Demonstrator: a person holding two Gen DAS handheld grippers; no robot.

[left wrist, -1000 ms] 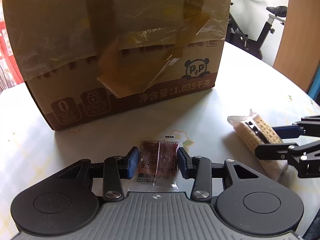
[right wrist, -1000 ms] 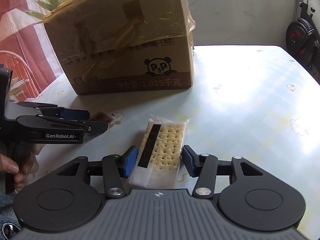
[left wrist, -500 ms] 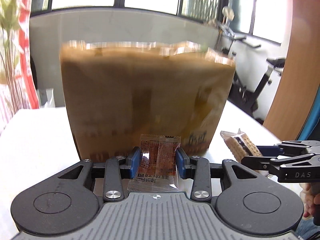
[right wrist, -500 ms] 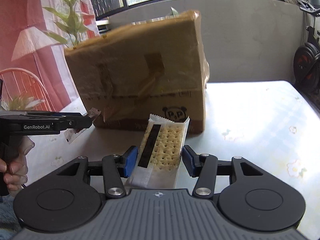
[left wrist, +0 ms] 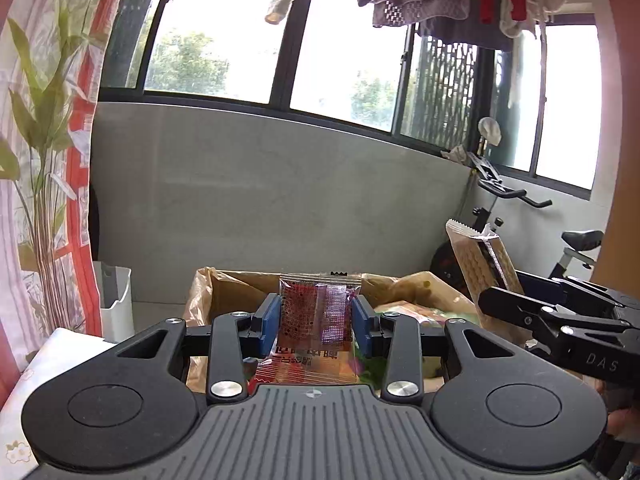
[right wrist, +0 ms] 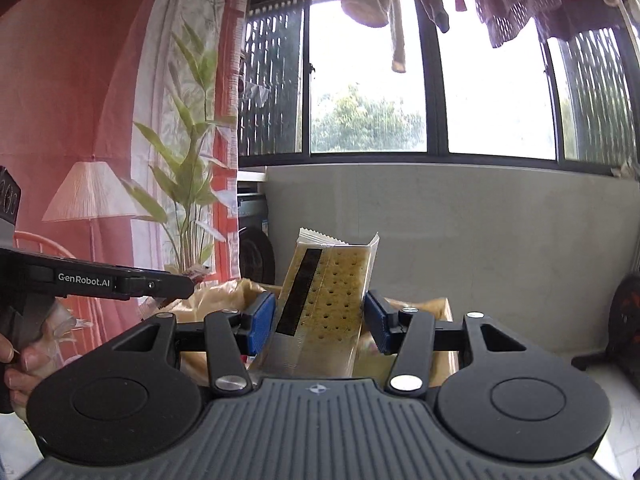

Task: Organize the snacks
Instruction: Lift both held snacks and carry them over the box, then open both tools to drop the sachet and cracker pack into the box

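1. Nearest in the left wrist view, the left gripper (left wrist: 316, 320) has its jaws clamped on a small red sachet (left wrist: 316, 316), held upright between the blue pads; in the right wrist view the right gripper (right wrist: 320, 320) has its jaws clamped on a cracker pack (right wrist: 328, 300), standing tilted in the grip.
2. Just beyond both grips lies the open cardboard box (left wrist: 240, 288); both snacks hang above its mouth, clear of the worktop (left wrist: 60, 356); colourful packets already show inside, though what they are I cannot tell.
3. Judged from this, the pick-up is done for these two items and the drop into the box is what remains; whether more snacks wait elsewhere is not shown.
4. The box rim and its loose plastic liner stand up near the sachet and could snag a packet; the two grippers are close side by side, so room between them is tight.
5. Farther off, a grey wall (left wrist: 280, 200), windows and an exercise bike (left wrist: 520, 220) stand well apart.
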